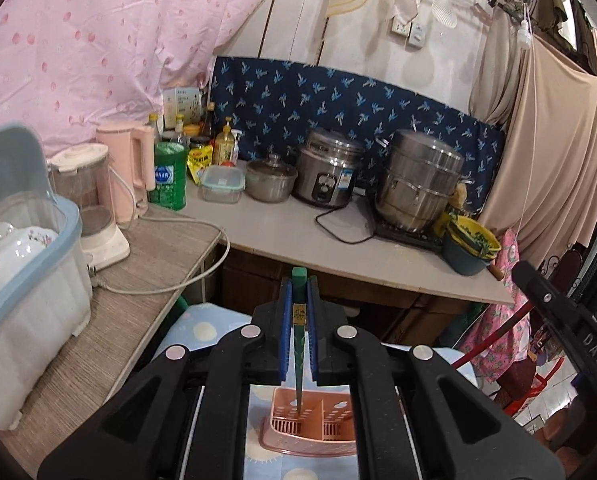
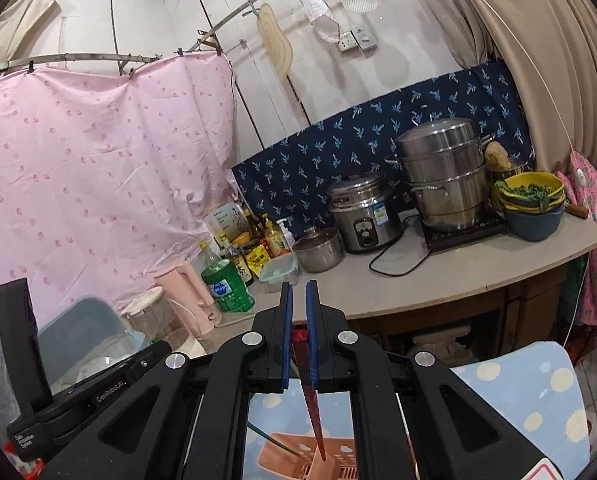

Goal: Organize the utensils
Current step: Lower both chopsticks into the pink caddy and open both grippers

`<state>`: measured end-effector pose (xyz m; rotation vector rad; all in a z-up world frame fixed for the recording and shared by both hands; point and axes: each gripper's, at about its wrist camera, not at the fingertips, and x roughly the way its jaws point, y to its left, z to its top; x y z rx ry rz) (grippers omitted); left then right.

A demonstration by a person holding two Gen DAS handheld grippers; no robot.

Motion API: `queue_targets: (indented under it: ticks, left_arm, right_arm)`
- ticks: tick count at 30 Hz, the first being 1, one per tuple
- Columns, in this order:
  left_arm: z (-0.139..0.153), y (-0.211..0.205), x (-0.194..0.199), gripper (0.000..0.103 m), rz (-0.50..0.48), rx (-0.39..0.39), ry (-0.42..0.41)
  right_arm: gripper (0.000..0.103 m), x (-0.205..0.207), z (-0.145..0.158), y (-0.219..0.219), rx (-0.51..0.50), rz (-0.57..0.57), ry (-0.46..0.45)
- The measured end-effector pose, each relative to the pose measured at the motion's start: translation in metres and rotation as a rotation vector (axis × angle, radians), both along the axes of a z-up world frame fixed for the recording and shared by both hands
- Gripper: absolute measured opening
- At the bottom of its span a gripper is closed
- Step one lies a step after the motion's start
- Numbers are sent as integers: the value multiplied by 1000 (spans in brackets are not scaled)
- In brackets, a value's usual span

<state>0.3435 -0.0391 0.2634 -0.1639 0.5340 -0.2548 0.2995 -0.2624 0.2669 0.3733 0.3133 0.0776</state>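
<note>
Chopsticks are held one in each pair of tongs: the left tongs (image 1: 299, 280) are closed on a green chopstick (image 1: 298, 344), and the right tongs (image 2: 299, 286) are closed on a red chopstick (image 2: 312, 408). Both sticks hang with the tip down, below the tongs, into a pink utensil basket (image 1: 318, 428) that stands on a blue cloth with pale dots (image 2: 538, 392). Beyond the tongs, the worktop (image 1: 338, 236) carries a rice cooker (image 1: 328, 172) and a steel steamer pot (image 1: 418, 180).

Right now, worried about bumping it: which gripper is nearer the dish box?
Left. The left gripper is just right of the dish box; the right gripper sits farther right, beyond the left one.
</note>
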Motion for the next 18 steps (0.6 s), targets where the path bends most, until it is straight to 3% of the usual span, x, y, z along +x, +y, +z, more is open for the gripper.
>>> queue_targets:
  ticks: [6, 10, 14, 18]
  left_arm:
    - [-40, 3, 7, 7, 14, 28, 69]
    - [-48, 9, 4, 8, 18, 19, 92]
    - [-47, 17, -7, 38, 29, 12, 100]
    - [-43, 24, -30, 43, 30, 21, 78]
  right_arm:
    - [8, 9, -52, -6, -8, -8, 114]
    - [14, -1, -53, -12, -17, -25, 117]
    - [33, -22, -42, -19, -15, -42, 81]
    - [42, -53, -34, -24, -5, -42, 54]
